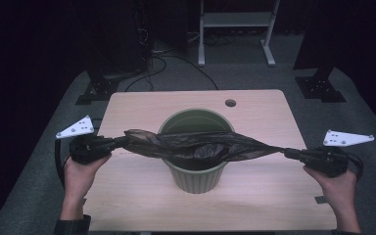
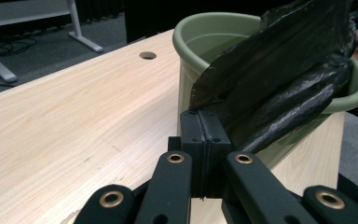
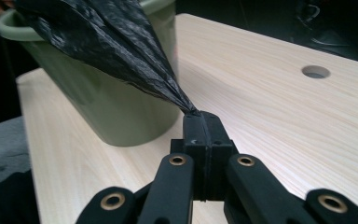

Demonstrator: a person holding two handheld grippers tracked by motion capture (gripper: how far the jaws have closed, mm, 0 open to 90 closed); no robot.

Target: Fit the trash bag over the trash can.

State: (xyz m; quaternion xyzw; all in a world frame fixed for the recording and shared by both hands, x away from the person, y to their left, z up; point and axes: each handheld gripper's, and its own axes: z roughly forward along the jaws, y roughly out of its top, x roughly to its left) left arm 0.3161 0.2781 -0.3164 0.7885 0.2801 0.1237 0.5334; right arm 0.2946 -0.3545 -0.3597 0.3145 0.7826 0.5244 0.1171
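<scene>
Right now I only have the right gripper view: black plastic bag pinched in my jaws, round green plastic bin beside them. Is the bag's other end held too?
Observer: Yes. The left gripper is shut on the black plastic bag, at its opposite end.
Operator: Where does the bag sit over the bin?
Observer: In the high view it stretches across the near part of the round green plastic bin; the far part of the opening is uncovered.
Operator: Anything inside the bin?
Observer: The left gripper view shows a bare green inner wall; the bottom is hidden.
</scene>
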